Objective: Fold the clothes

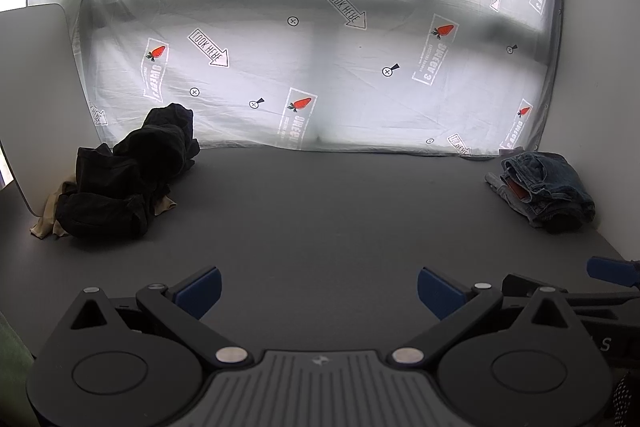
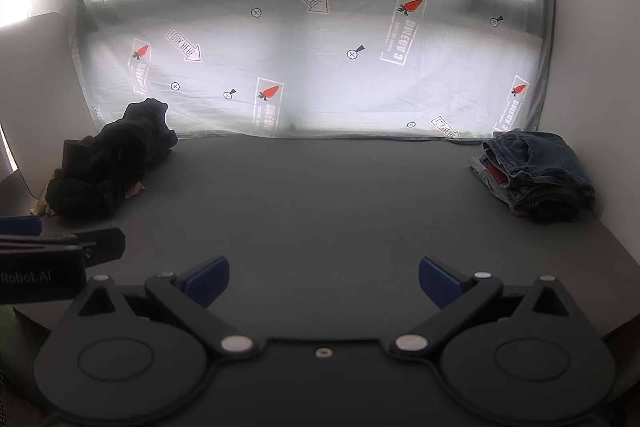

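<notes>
A staged recording setup, not a lived-in home: a printed backdrop sheet [image 1: 320, 39] hangs behind a bare dark bench [image 1: 320, 211] between plain white walls.

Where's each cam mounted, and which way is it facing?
Left wrist: on the left gripper, facing the printed white backdrop sheet across the dark grey table; own open jaws, right gripper's tip at right.
Right wrist: on the right gripper, same heading; own open jaws, left gripper at left.
Shared: crumpled black clothes pile, folded blue jeans.
</notes>
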`<state>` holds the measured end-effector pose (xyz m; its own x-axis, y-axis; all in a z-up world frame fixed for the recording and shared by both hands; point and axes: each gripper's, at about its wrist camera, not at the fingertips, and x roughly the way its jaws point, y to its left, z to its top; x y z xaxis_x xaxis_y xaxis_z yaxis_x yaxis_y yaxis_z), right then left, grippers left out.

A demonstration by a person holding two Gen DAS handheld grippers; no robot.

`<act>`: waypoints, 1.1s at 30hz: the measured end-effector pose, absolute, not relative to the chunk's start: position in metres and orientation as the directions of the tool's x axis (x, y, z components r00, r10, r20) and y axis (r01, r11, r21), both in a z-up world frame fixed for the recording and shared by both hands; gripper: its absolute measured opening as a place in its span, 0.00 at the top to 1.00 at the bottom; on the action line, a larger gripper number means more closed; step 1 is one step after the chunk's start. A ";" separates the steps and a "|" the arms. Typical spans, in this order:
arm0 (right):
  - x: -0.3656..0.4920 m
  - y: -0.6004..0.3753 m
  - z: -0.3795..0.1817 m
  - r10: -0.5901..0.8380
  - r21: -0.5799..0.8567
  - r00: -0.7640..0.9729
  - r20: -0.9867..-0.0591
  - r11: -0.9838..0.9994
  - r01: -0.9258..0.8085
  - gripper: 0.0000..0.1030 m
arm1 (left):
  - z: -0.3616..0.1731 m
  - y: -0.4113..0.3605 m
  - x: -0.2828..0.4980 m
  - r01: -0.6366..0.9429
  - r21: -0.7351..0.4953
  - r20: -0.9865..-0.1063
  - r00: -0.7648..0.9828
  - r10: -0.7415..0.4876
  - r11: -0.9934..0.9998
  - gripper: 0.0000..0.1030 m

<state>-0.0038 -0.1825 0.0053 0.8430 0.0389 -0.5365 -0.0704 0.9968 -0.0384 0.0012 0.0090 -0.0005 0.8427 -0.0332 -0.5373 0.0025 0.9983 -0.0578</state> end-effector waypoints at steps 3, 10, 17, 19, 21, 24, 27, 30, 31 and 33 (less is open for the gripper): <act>-0.003 -0.183 0.005 0.039 -0.036 0.843 -0.537 0.997 -0.070 0.01 | -0.001 0.009 0.002 0.005 -0.056 -0.536 0.843 -0.034 0.998 0.00; -0.002 -0.183 0.004 0.042 -0.031 0.843 -0.536 0.997 -0.070 0.01 | -0.004 0.011 0.001 0.001 -0.057 -0.534 0.845 -0.031 0.998 0.00; -0.002 -0.184 0.003 0.044 -0.032 0.844 -0.535 0.997 -0.073 0.01 | -0.004 0.013 0.001 0.001 -0.058 -0.536 0.844 -0.032 0.998 0.00; -0.002 -0.185 0.003 0.044 -0.032 0.845 -0.534 0.997 -0.072 0.01 | -0.004 0.013 0.000 0.003 -0.058 -0.536 0.844 -0.033 0.998 0.00; -0.002 -0.185 0.003 0.044 -0.032 0.845 -0.534 0.997 -0.072 0.01 | -0.004 0.013 0.000 0.004 -0.057 -0.535 0.844 -0.033 0.998 0.00; -0.002 -0.185 0.003 0.044 -0.032 0.844 -0.534 0.997 -0.072 0.01 | -0.003 0.012 -0.001 0.005 -0.056 -0.535 0.844 -0.034 0.998 0.00; -0.003 -0.185 0.003 0.044 -0.031 0.845 -0.533 0.997 -0.072 0.01 | 0.000 0.009 0.001 0.003 -0.054 -0.537 0.843 -0.032 0.999 0.00; -0.002 -0.185 0.003 0.043 -0.028 0.844 -0.535 0.997 -0.069 0.01 | 0.001 0.007 0.002 0.001 -0.055 -0.537 0.843 -0.030 0.998 0.00; -0.002 -0.185 0.003 0.043 -0.027 0.844 -0.535 0.997 -0.068 0.01 | 0.001 0.006 0.003 0.002 -0.055 -0.538 0.843 -0.031 0.998 0.00; -0.002 -0.185 0.002 0.043 -0.024 0.843 -0.537 0.998 -0.066 0.01 | 0.001 0.006 0.003 0.004 -0.055 -0.538 0.843 -0.033 0.998 0.00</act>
